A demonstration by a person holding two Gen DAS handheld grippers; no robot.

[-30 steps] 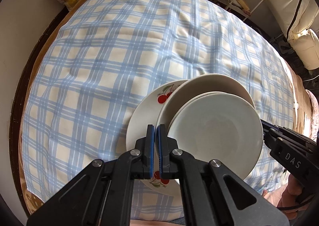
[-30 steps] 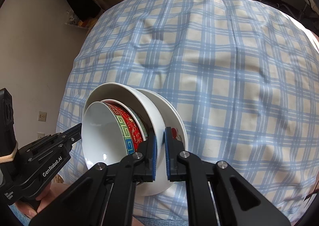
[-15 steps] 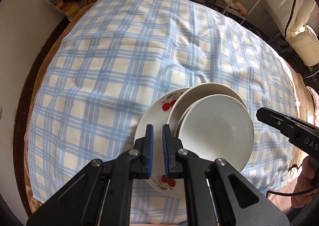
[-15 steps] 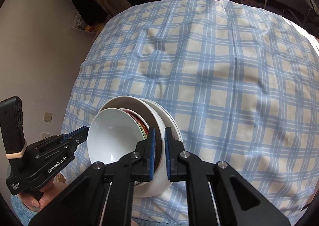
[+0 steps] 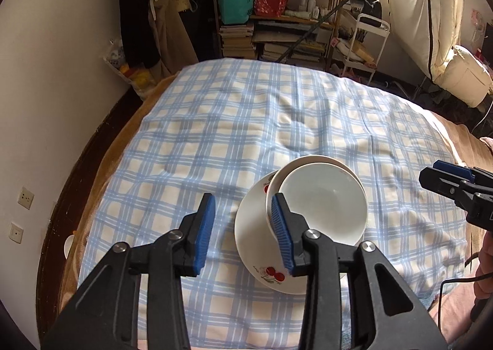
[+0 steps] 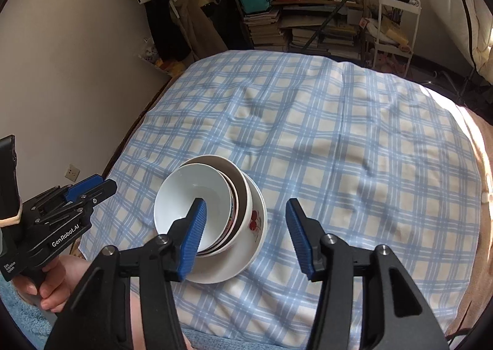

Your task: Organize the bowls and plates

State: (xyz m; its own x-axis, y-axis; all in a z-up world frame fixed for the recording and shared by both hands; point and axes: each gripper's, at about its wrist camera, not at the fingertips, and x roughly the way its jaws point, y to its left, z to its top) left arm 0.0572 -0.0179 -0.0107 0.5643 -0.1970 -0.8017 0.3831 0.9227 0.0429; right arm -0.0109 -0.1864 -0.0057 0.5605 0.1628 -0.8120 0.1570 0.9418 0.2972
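Blue-and-white checked cloth (image 5: pixel 222 140) covers the bed. Left hand-held gripper (image 5: pixel 243 231) and right hand-held gripper (image 6: pixel 246 228) hover above the crockery, tilted down. White glossy bowl (image 6: pixel 191 205) nests in bigger bowls on a white cherry-print plate (image 5: pixel 249 236) – near the front edge. Both sets of jaws spread wide, holding nothing.

We look down from above the near edge of the checked cloth (image 5: pixel 246 121) in both views, facing the cluttered shelves (image 5: pixel 283 10) at the far wall. Our left wrist view sits left of the stacked dishes (image 5: pixel 320 202), our right wrist view to their right. Both share the stack, the cloth and the shelves, from moderately close.
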